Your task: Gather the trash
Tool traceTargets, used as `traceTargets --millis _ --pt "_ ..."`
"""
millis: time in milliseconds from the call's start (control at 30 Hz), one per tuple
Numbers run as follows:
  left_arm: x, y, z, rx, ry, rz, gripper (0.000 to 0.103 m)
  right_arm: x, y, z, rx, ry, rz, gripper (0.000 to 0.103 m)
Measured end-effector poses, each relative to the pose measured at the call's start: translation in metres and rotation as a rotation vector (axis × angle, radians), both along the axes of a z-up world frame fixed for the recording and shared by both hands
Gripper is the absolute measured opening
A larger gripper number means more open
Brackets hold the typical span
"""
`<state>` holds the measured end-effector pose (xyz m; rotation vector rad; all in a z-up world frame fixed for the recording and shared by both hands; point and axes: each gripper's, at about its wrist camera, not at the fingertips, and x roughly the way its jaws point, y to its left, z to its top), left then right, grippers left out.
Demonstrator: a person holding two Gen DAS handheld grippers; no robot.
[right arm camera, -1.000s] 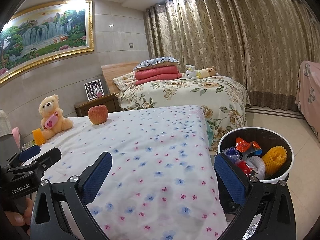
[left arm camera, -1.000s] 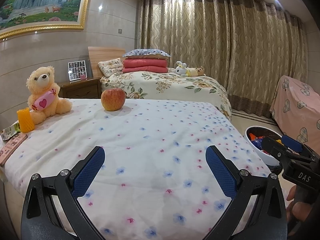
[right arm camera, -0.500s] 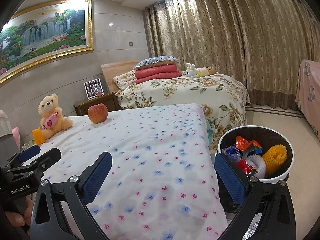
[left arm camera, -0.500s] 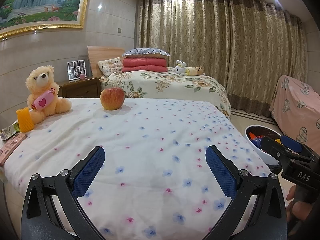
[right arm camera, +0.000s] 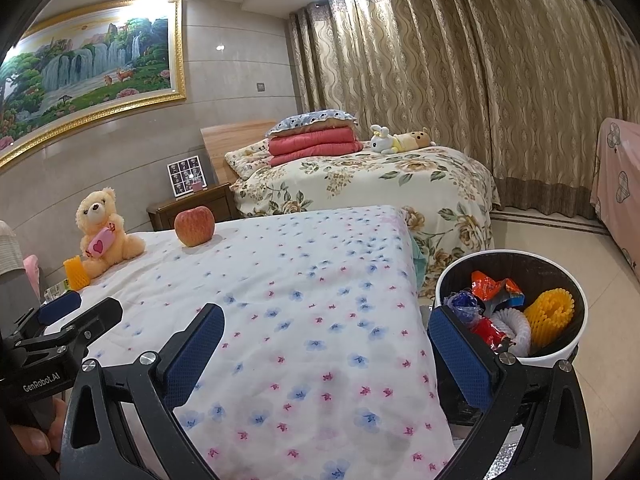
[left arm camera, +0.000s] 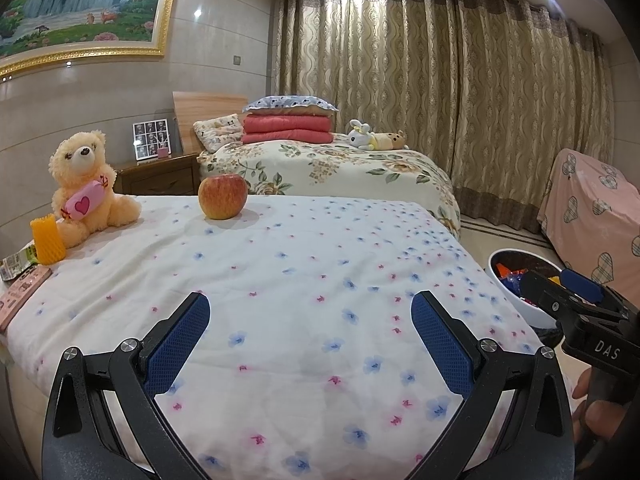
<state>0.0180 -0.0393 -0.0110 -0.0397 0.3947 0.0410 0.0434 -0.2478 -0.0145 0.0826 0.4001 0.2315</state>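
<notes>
Left claw (left arm camera: 310, 334) spread wide, nothing held, poised over the near end of the floral bedsheet (left arm camera: 280, 280). Right claw (right arm camera: 324, 346) likewise wide apart and empty — its right pad overlapping the near rim of the trash bin (right arm camera: 568, 354) in view. Bin on the floor just beside the bed's right edge; inside: yellow foam fruit net (right arm camera: 550, 314), white foam net (right arm camera: 516, 326), orange wrapper (right arm camera: 494, 286), blue wrapper (right arm camera: 464, 304). Left on the bed, far-left corner: orange foam net (left arm camera: 47, 239) standing upright touching the teddy bear (left arm camera: 84, 186), green snack wrapper (left arm camera: 16, 264) lying just beside it — pink flat item (left arm camera: 20, 296) nearer. Apple (left arm camera: 222, 196) upright at the far end, apart from the bear.
</notes>
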Motion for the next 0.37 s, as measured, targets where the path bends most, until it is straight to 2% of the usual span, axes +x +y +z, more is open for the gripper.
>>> traceTargets --millis 367 --pt "0.001 -0.0003 -0.0009 -0.006 0.008 -0.009 0.103 0.0013 0.001 -0.0009 -0.001 0.01 -0.002 0.103"
